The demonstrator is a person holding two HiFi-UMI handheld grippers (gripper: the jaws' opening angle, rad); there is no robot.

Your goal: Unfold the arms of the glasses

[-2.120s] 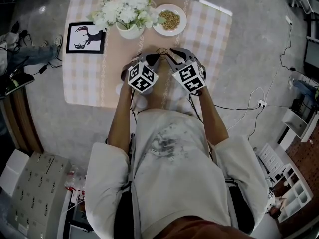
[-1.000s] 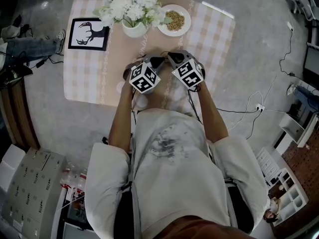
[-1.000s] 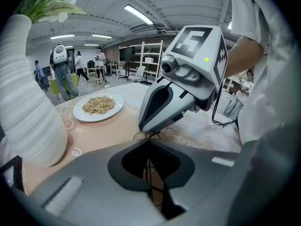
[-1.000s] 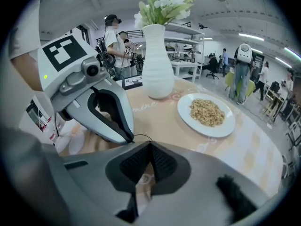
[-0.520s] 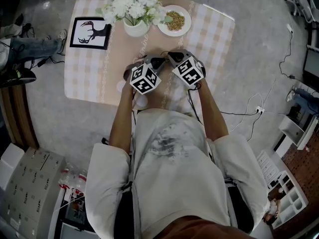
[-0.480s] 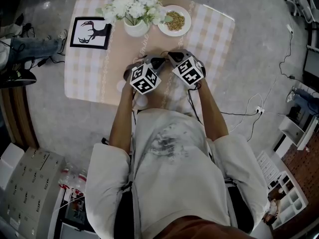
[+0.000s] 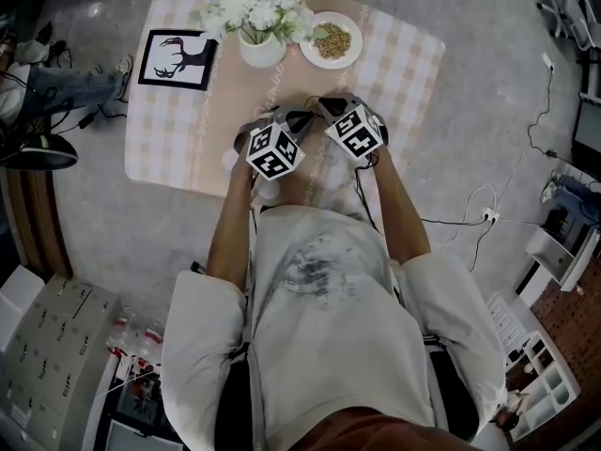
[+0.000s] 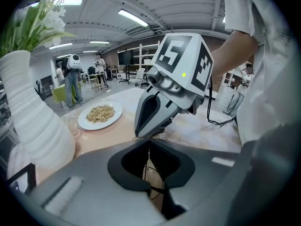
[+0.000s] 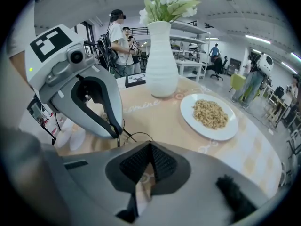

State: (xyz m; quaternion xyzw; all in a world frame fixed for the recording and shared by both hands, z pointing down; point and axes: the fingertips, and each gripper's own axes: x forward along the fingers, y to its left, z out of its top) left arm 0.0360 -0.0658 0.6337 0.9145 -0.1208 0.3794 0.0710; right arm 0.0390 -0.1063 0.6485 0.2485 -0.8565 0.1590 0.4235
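- Although cursive lettering (image 9: 145,105) runs across the desk (image 7: 404,64), it is too faint to read. The framed picture (image 7: 178,59) carries only a black deer, no words.
- Counted: one white vase (image 7: 261,50) of flowers, one plate (image 7: 332,40) of pale grains, one framed picture, one pair of glasses (image 9: 137,136), and two tools.
- Left tool (image 8: 149,144): jaws closed together, with a thin dark wire of the glasses pinched between them.
- Right tool (image 9: 150,146): jaws closed tight, their tip meeting the glasses' wire loop.
- Both tools meet tip to tip, holding the glasses just above the desk, between the vase and the person.
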